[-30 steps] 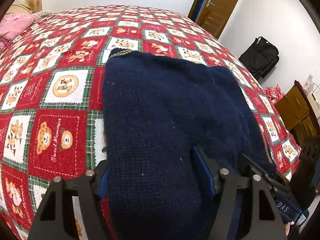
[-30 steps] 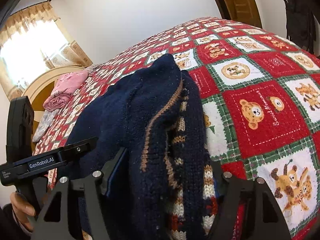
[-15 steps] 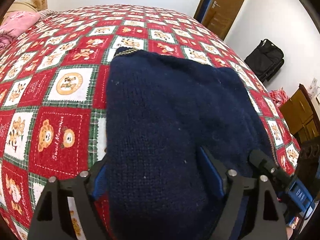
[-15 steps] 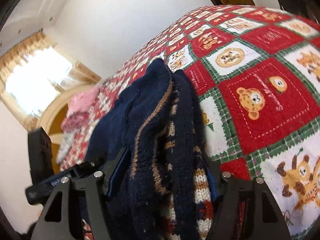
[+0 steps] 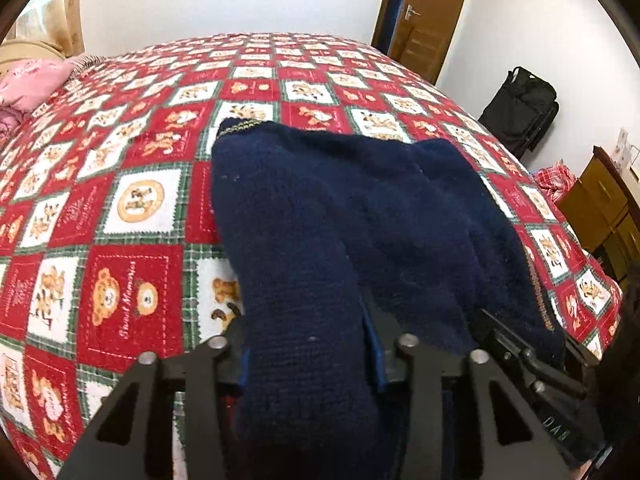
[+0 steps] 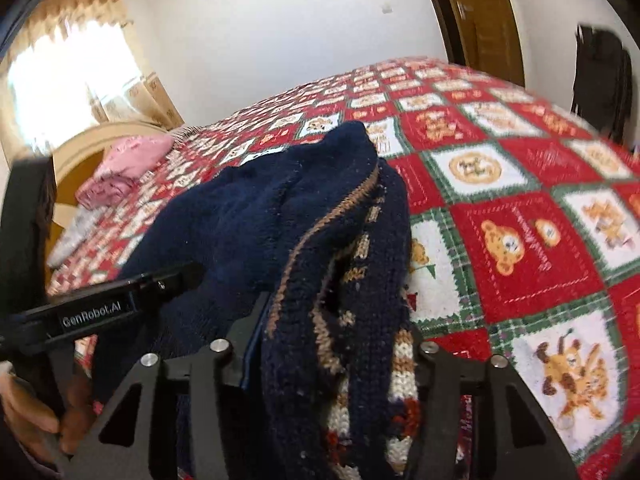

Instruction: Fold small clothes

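Jaws of both my grippers closing on the sweater (image 5: 344,216) hem bunched between them; its length runs away across the bed (image 5: 132,208)

Left gripper (image 5: 306,354) closing; right gripper (image 6: 332,350) closing, both angled downward.

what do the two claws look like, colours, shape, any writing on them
Both are matte black. Each claw, left and right, has angular linkage arms with triangular cut-outs, silver round pins at the joints, and fingers with blue pads. The left one's side bar reads GenRobot.AI in pale letters. No cables or sleeves show.
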The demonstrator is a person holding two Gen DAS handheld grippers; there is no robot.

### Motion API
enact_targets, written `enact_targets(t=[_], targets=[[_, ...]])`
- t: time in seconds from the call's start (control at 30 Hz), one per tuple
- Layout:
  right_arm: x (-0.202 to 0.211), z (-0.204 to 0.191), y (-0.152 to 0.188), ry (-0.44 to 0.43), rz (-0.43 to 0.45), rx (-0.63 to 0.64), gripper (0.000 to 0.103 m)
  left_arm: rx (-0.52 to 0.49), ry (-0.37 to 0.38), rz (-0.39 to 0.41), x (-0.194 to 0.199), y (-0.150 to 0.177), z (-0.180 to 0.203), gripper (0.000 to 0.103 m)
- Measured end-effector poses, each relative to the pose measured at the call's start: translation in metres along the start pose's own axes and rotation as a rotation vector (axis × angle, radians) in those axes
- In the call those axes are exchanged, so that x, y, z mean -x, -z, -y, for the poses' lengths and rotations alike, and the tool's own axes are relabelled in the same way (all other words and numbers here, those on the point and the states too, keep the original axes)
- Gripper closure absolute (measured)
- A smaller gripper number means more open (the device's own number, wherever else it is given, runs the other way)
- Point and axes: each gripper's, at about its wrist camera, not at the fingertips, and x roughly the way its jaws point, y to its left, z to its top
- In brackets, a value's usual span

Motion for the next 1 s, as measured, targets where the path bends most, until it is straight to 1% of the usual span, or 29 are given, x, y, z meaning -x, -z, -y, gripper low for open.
enact_targets(t=[0.07,0.1,0.23,0.43,0.57,0.63,0.67,0.7,0.73,0.77,0.8,0.83,0.9,0.93,0.97,1.0], targets=[[0.005,-0.008,0.001,0.037,0.014,0.034,0.057,-0.019,-0.010,0.007,0.003,0.000,0.002,0.064],[0.008,-0.009,0.001,0.038,0.018,0.030,0.058,-0.019,-0.010,0.008,0.004,0.000,0.001,0.065],[0.020,-0.005,0.002,0.004,0.026,-0.022,0.061,-0.013,0.002,0.012,0.010,0.001,0.000,0.065],[0.035,-0.010,0.005,-0.010,0.040,-0.037,0.062,-0.036,0.001,0.013,0.017,0.005,0.004,0.066],[0.040,-0.008,0.012,-0.032,0.017,-0.075,0.062,-0.056,0.011,-0.005,0.016,0.007,0.004,0.065],[0.036,-0.001,0.013,-0.044,-0.002,-0.111,0.059,-0.056,0.007,-0.013,0.013,0.006,0.005,0.063],[0.033,0.002,0.012,-0.048,-0.013,-0.133,0.053,-0.059,0.000,-0.022,0.011,0.005,0.005,0.061],[0.030,0.006,0.011,-0.045,-0.024,-0.164,0.047,-0.068,-0.014,-0.032,0.008,0.004,0.006,0.055],[0.027,0.009,0.010,-0.045,-0.036,-0.192,0.042,-0.068,-0.026,-0.038,0.006,0.003,0.007,0.052],[0.022,0.014,0.008,-0.041,-0.055,-0.232,0.034,-0.061,-0.027,-0.043,0.003,0.002,0.007,0.050],[0.017,0.019,0.006,-0.040,-0.071,-0.264,0.029,-0.054,-0.024,-0.046,0.002,0.001,0.006,0.049],[0.011,0.023,0.005,-0.056,-0.081,-0.290,0.028,-0.050,-0.024,-0.047,0.001,0.001,0.006,0.048],[0.003,0.031,0.003,-0.110,-0.090,-0.330,0.028,-0.041,-0.021,-0.048,-0.001,0.001,0.005,0.047],[0.000,0.034,0.003,-0.135,-0.081,-0.353,0.028,-0.036,-0.015,-0.047,-0.001,0.001,0.004,0.047],[-0.001,0.033,0.003,-0.141,-0.075,-0.350,0.031,-0.027,-0.007,-0.041,-0.001,0.002,0.003,0.047],[-0.001,0.031,0.002,-0.132,-0.072,-0.331,0.045,-0.029,-0.003,-0.036,0.000,0.003,0.003,0.053]])
